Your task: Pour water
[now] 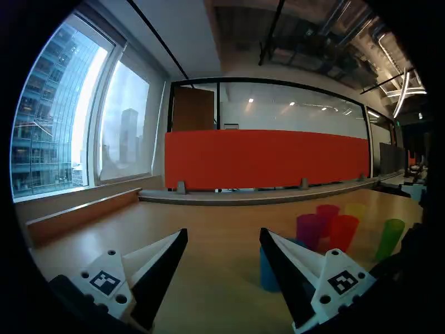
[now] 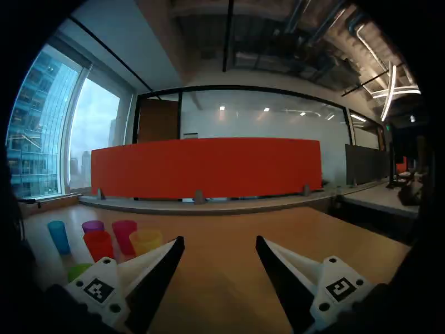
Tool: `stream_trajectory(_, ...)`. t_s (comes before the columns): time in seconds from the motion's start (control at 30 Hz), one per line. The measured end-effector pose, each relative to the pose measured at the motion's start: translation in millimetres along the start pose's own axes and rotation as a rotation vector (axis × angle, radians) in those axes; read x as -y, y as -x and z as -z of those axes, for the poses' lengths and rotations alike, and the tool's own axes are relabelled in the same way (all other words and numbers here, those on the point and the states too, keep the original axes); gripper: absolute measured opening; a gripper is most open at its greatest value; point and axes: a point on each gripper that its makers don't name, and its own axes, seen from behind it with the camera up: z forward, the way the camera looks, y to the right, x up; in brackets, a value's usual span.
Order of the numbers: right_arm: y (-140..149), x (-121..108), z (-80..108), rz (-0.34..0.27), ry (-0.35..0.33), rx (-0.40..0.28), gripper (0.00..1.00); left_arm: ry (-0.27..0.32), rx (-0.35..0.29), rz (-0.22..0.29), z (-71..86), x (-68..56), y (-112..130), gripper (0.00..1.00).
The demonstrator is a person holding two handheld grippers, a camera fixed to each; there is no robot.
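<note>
**Tools.** The left tool (image 1: 222, 232) has its fingers spread wide with nothing between them, and it is held low over the table (image 1: 211, 217). The right tool (image 2: 219, 240) is likewise spread and grips nothing. It is held over the same wooden top.

**Cups.** Six coloured cups stand upright on the table in a loose cluster.
- In the left gripper view the cluster lies to the right.
- The blue cup (image 1: 268, 277) is nearest and partly hidden behind that tool's right finger. Whether the finger touches it cannot be told.
- The purple cup (image 1: 307, 229) and red cup (image 1: 343, 232) stand just beyond, close together.
- The pink cup (image 1: 327, 214) and yellow cup (image 1: 356, 210) stand behind those two.
- The green cup (image 1: 392, 236) stands a little apart, near the right edge.
- In the right gripper view the cluster lies to the left. There the green cup is partly hidden behind the tool's left finger, and the blue cup is farthest left.
- The contents of the cups cannot be told.

**Surroundings.** A red panel (image 1: 267, 158) runs along the far side of the table, with a glass wall behind it. Tall windows (image 1: 61, 128) stand at the left.
</note>
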Motion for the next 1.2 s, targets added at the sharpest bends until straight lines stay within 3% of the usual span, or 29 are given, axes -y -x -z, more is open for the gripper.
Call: stream_trajectory(1.2, 0.9, 0.9, 5.9, 0.025, -0.001, 0.004, 1.00, 0.000, 0.000, 0.000, -0.2, -0.1, -0.1, 0.96)
